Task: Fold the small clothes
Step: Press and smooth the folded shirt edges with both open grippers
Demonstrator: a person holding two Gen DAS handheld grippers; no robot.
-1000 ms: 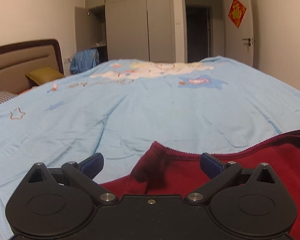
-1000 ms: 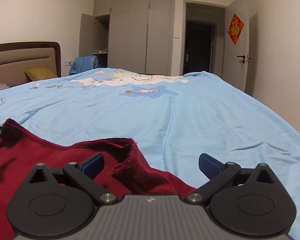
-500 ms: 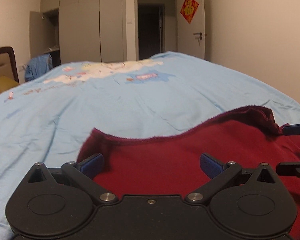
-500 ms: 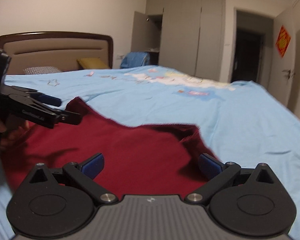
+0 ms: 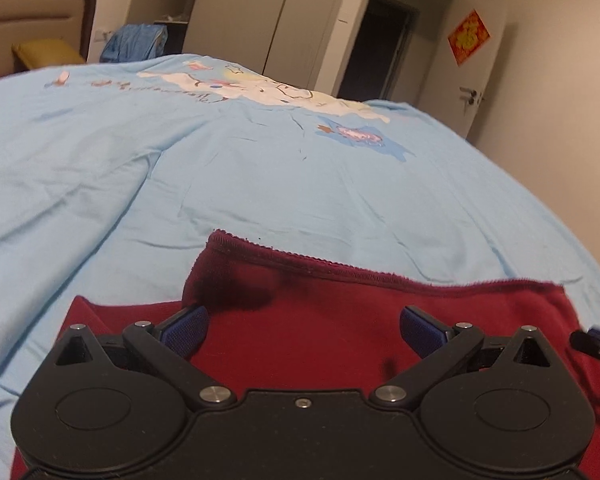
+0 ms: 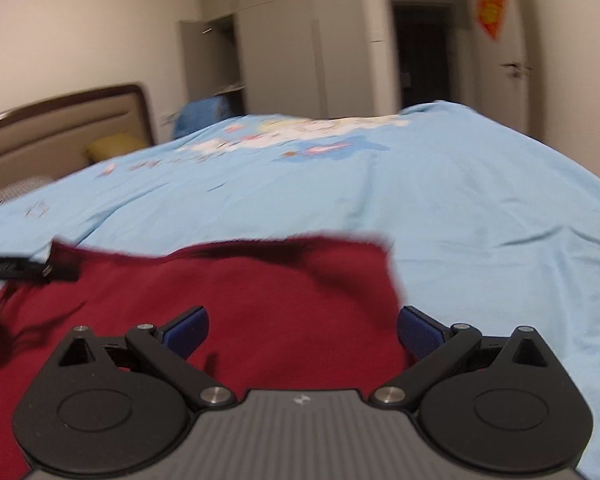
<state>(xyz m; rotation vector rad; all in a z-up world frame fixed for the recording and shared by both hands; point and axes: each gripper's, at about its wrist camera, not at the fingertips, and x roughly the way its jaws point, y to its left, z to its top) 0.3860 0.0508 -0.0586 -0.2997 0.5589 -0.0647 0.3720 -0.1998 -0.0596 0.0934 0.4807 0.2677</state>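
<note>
My left gripper and right gripper both hang over the red garment, fingers spread wide, gripping nothing. Garment lies flat on the blue bedspread, near edge of the bed. Red door hanging carries gold writing I can't read; bedspread print lettering also illegible.

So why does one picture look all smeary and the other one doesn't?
The right wrist view is blurred by motion: the red garment has a streaky far edge and the headboard looks soft. The left wrist view is sharper, so the garment's stitched hem shows clearly. Both fisheye views bend the blue bedsheet into a curve.
</note>
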